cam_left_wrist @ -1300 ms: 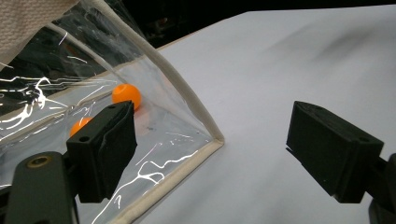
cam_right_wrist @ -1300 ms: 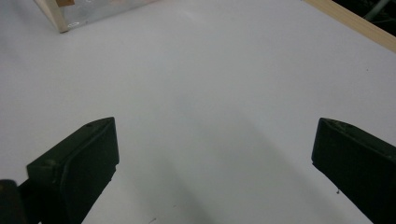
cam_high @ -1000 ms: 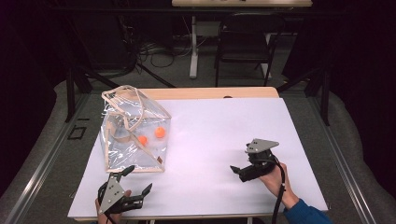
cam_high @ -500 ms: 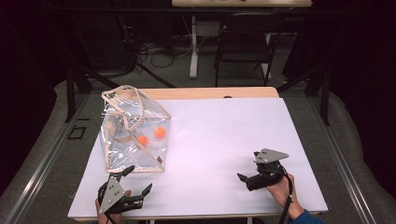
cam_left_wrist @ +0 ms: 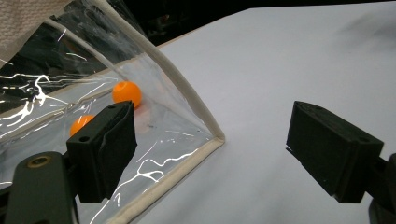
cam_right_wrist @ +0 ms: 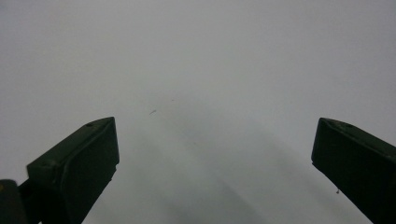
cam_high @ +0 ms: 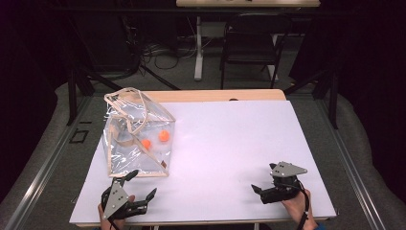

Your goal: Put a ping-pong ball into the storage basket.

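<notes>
Two balls inside clear bag, table's left part. Left gripper just beside bag's near corner, jaws wide open, empty. Right gripper well apart, near edge, jaws open, empty. Loading looks done; nothing loose on table.

I'm seeing a glossy, crinkled clear-plastic bag with cloth trim, smooth orange balls inside, lying on a matt white tabletop; gripper pads are looking matt black.
</notes>
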Action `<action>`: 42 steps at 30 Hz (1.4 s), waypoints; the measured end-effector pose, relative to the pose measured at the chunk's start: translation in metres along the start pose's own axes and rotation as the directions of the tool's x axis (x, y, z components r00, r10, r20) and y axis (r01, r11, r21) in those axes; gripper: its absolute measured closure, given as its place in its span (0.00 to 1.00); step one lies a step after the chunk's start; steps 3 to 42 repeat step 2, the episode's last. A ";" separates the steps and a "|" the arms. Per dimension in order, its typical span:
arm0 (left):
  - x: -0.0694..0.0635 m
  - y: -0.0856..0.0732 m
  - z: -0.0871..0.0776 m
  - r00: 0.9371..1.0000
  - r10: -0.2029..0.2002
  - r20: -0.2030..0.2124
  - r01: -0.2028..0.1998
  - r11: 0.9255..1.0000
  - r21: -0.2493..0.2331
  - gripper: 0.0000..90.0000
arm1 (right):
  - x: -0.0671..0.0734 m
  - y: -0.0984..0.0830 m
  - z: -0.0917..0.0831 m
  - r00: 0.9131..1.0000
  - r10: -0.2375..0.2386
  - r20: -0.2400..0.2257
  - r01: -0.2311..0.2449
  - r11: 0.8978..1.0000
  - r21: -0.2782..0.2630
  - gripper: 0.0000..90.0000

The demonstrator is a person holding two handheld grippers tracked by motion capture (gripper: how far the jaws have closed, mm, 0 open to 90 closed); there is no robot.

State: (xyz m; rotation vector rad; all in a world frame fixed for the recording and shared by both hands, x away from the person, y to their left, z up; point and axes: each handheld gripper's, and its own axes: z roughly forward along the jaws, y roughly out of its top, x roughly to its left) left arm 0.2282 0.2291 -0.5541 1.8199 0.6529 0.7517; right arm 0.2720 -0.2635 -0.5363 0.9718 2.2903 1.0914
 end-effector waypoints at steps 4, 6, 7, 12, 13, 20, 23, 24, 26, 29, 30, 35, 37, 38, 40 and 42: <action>-0.001 0.000 0.000 1.000 -0.001 -0.001 0.001 1.000 -0.001 0.18 | 0.000 -0.002 0.000 1.000 -0.003 0.001 0.003 1.000 0.005 0.00; -0.001 0.000 0.000 1.000 -0.001 -0.001 0.001 1.000 -0.001 0.18 | 0.000 -0.002 0.000 1.000 -0.003 0.001 0.003 1.000 0.005 0.00; -0.001 0.000 0.000 1.000 -0.001 -0.001 0.001 1.000 -0.001 0.18 | 0.000 -0.002 0.000 1.000 -0.003 0.001 0.003 1.000 0.005 0.00; -0.001 0.000 0.000 1.000 -0.001 -0.001 0.001 1.000 -0.001 0.18 | 0.000 -0.002 0.000 1.000 -0.003 0.001 0.003 1.000 0.005 0.00; -0.001 0.000 0.000 1.000 -0.001 -0.001 0.001 1.000 -0.001 0.18 | 0.000 -0.002 0.000 1.000 -0.003 0.001 0.003 1.000 0.005 0.00; -0.001 0.000 0.000 1.000 -0.001 -0.001 0.001 1.000 -0.001 0.18 | 0.000 -0.002 0.000 1.000 -0.003 0.001 0.003 1.000 0.005 0.00; -0.001 0.000 0.000 1.000 -0.001 -0.001 0.001 1.000 -0.001 0.18 | 0.000 -0.002 0.000 1.000 -0.003 0.001 0.003 1.000 0.005 0.00; -0.001 0.000 0.000 1.000 -0.001 -0.001 0.001 1.000 -0.001 0.18 | 0.000 -0.002 0.000 1.000 -0.003 0.001 0.003 1.000 0.005 0.00; -0.001 0.000 0.000 1.000 -0.001 -0.001 0.001 1.000 -0.001 0.18 | 0.000 -0.002 0.000 1.000 -0.003 0.001 0.003 1.000 0.005 0.00; -0.001 0.000 0.000 1.000 -0.001 -0.001 0.001 1.000 -0.001 0.18 | 0.000 -0.002 0.000 1.000 -0.003 0.001 0.003 1.000 0.005 0.00; -0.001 0.000 0.000 1.000 -0.001 -0.001 0.001 1.000 -0.001 0.18 | 0.000 -0.002 0.000 1.000 -0.003 0.001 0.003 1.000 0.005 0.00; -0.001 0.000 0.000 1.000 -0.001 -0.001 0.001 1.000 -0.001 0.18 | 0.000 -0.002 0.000 1.000 -0.003 0.001 0.003 1.000 0.005 0.00; -0.001 0.000 0.000 1.000 -0.001 -0.001 0.001 1.000 -0.001 0.18 | 0.000 -0.002 0.000 1.000 -0.003 0.001 0.003 1.000 0.005 0.00; -0.001 0.000 0.000 1.000 -0.001 -0.001 0.001 1.000 -0.001 0.18 | 0.000 -0.002 0.000 1.000 -0.003 0.001 0.003 1.000 0.005 0.00; -0.001 0.000 0.000 1.000 -0.001 -0.001 0.001 1.000 -0.001 0.18 | 0.000 -0.002 0.000 1.000 -0.003 0.001 0.003 1.000 0.005 0.00; -0.001 0.000 0.000 1.000 -0.001 -0.001 0.001 1.000 -0.001 0.18 | 0.000 -0.002 0.000 1.000 -0.003 0.001 0.003 1.000 0.005 0.00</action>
